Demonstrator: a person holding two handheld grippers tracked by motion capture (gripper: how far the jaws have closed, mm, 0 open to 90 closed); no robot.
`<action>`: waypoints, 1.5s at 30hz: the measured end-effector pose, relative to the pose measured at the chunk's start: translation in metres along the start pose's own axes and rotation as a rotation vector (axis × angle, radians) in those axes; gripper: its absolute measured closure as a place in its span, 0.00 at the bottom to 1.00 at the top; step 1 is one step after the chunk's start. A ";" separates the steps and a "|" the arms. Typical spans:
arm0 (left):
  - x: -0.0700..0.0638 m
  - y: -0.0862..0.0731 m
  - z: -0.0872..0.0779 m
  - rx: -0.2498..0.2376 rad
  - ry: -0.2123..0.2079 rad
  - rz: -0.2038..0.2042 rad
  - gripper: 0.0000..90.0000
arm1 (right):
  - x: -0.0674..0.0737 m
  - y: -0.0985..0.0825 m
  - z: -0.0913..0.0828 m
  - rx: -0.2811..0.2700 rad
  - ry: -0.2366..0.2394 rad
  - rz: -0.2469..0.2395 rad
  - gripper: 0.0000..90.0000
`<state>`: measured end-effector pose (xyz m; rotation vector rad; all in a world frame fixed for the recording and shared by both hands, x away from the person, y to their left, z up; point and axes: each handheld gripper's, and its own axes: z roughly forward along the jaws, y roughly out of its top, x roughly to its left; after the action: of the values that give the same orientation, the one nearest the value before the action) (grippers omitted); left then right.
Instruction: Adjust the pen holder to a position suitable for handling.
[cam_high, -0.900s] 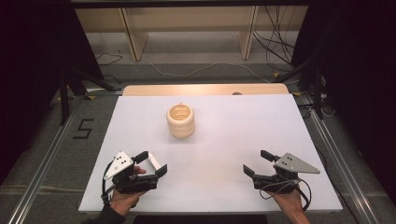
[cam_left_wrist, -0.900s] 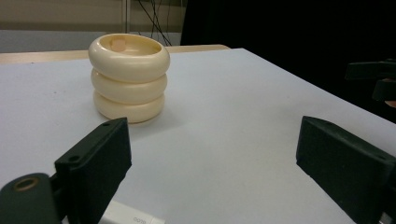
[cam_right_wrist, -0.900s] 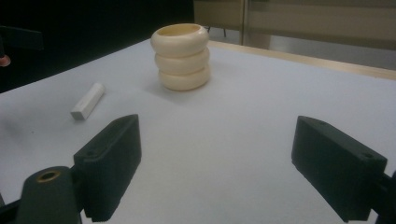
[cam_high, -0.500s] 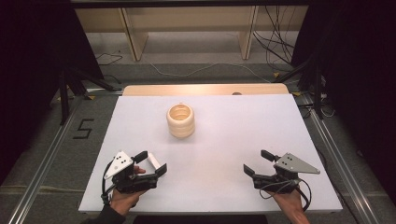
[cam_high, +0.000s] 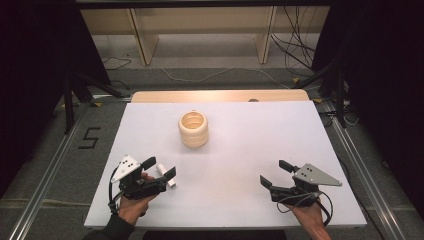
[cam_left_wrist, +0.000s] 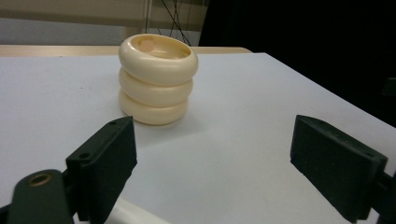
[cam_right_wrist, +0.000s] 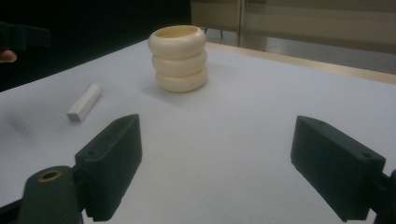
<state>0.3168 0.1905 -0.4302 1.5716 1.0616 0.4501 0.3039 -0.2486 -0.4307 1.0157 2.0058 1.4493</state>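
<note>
Left gripper (cam_high: 159, 168) has crept a little forward, away from the near edge, and the white stick (cam_right_wrist: 84, 103) now shows between and under its jaws. In the earlier high views I can't make the stick out there. Right gripper (cam_high: 274, 172) hasn't budged. Ring stack (cam_high: 193, 129) is in the same spot too.

Left jaws are spread wide with nothing pinched. In the left gripper view I see a bit of the stick low down, by the left jaw, lying on the table (cam_high: 250, 130) and not clamped. The right gripper view shows the stick flat on the white top, well short of the stack, with the left gripper hanging above it at the frame's upper left. I read that as lining up for a pick: jaws wide so they can drop on either side of the stick.

Right jaws are also fully apart and empty. It's parked near the front right corner, aimed at the stack, well apart from it. It's probably just waiting, kept clear of the left hand's work.

The stack is three cream rings, upright, at mid-table toward the far side, with nothing touching it. The hollow top is likely where the stick goes, but that's my guess.
</note>
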 end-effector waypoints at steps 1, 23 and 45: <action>0.001 0.002 0.002 0.001 0.011 0.002 0.16 | 0.000 0.000 0.000 0.000 -0.001 -0.002 0.19; 0.043 0.034 0.060 0.059 0.192 -0.064 0.24 | 0.000 0.000 0.001 0.004 0.001 -0.007 0.20; 0.070 0.044 0.100 0.091 0.271 -0.049 0.41 | 0.000 0.000 0.002 0.003 0.004 -0.005 0.20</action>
<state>0.4468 0.1915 -0.4367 1.5906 1.3407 0.6005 0.3055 -0.2477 -0.4318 1.0095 2.0130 1.4475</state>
